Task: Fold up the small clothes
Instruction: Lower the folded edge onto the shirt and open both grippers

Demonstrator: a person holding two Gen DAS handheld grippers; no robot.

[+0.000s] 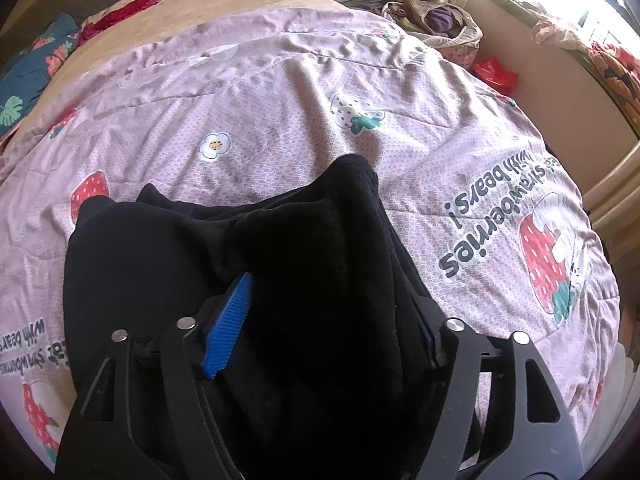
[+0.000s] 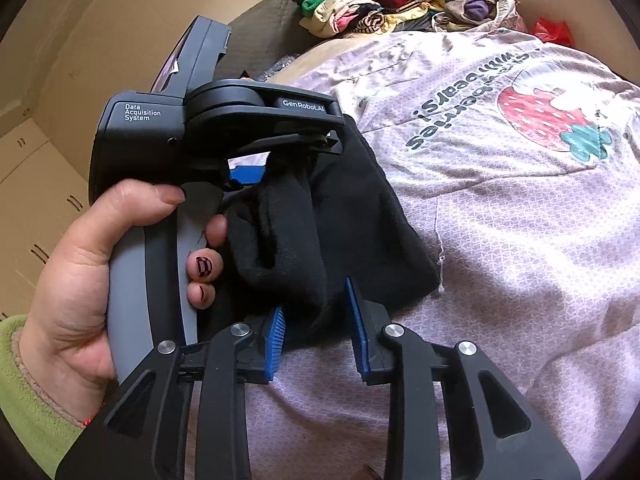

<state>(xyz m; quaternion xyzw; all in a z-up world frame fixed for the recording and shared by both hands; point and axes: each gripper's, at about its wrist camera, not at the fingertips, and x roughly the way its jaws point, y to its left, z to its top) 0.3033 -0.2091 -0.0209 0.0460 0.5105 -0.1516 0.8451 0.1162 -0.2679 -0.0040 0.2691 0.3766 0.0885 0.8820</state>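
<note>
Fingers of both grippers stand apart, unclamped. Beneath them spreads a strawberry-print quilt (image 1: 280, 120). A black garment (image 1: 280, 240) lies bunched between the left gripper (image 1: 324, 320) fingers and just ahead of the right gripper (image 2: 316, 332); folding looks partly done, not flattened.

The garment (image 1: 248, 248) lies on the quilt (image 1: 280, 92), bunched between the fingers of my left gripper (image 1: 320, 320), with cloth lying over them — one pad (image 1: 228, 324) shows on its left, the other is mostly hidden under a fold. In the right wrist view my right gripper (image 2: 316, 332) sits at the garment's near edge, a fold between its two pads, which stand apart. My left hand (image 2: 80, 280) is left of the garment, wrapped round the left gripper's handle. Behind the quilt, at the far edge, is a clothes pile (image 2: 380, 0); right of that pile, a bag (image 2: 554, 32).
</note>
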